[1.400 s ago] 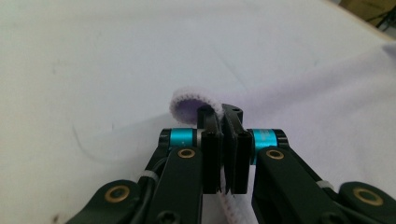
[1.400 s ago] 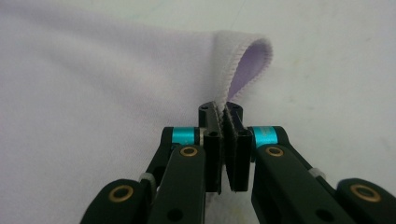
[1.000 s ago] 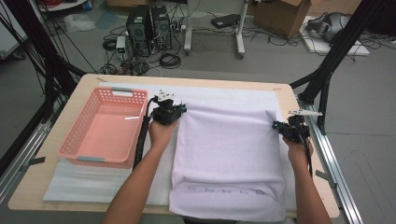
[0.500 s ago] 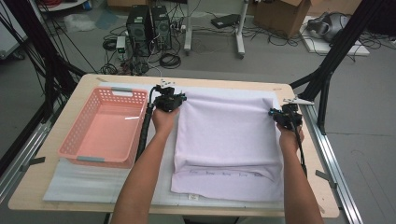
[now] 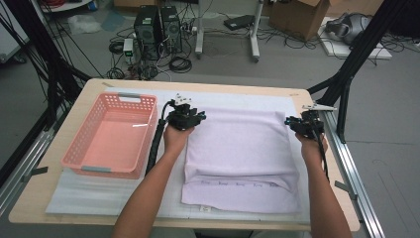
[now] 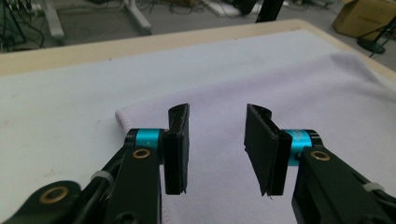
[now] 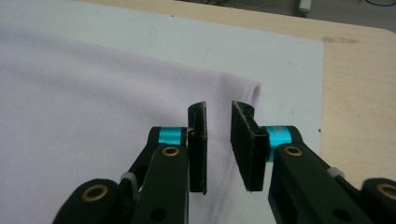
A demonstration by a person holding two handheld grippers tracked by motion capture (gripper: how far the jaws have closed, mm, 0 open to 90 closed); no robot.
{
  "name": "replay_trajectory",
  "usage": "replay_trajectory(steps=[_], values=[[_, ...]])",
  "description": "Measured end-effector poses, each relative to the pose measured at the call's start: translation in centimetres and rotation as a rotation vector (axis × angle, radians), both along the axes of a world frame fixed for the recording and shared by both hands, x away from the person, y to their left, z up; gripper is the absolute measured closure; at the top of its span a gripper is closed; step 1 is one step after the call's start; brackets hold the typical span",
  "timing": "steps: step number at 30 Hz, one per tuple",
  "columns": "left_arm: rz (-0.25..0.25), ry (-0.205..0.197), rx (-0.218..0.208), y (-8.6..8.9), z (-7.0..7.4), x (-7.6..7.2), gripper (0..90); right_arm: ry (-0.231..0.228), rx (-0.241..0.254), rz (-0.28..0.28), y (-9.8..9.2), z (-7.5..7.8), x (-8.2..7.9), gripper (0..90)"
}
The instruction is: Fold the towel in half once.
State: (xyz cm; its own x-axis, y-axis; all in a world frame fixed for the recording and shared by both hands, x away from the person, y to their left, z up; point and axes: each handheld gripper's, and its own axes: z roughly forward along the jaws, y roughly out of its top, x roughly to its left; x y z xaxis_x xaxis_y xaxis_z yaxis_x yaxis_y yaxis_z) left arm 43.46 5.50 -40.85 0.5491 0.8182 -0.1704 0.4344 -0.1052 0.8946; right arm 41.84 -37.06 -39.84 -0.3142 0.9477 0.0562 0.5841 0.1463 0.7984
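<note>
On the counter's white mat point(image 5: 119, 196), the folded lilac cloth point(image 5: 240, 158) lies flat as left gripper point(image 6: 217, 140) and right gripper point(image 7: 219, 140) jaws have just been opening off its far corners, empty; next likely regrasp for another fold.

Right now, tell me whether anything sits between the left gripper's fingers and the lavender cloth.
Nothing visible does. The left gripper hangs over the near-left corner of the lavender cloth, its fingers having just opened, with bare fabric showing in the gap.
</note>
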Motion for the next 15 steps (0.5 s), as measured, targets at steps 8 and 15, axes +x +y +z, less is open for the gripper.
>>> replay_trajectory(steps=[8, 15], values=[[-0.046, -0.037, -0.029, 0.0, 0.9, -3.0, 56.4, 0.022, 0.017, 0.062, -0.6, 0.7, -3.3, 66.3], [-0.062, -0.028, -0.018, 1.1, 0.0, -6.4, 56.6, 0.02, 0.008, 0.107, -0.4, 0.3, -6.9, 64.3]])
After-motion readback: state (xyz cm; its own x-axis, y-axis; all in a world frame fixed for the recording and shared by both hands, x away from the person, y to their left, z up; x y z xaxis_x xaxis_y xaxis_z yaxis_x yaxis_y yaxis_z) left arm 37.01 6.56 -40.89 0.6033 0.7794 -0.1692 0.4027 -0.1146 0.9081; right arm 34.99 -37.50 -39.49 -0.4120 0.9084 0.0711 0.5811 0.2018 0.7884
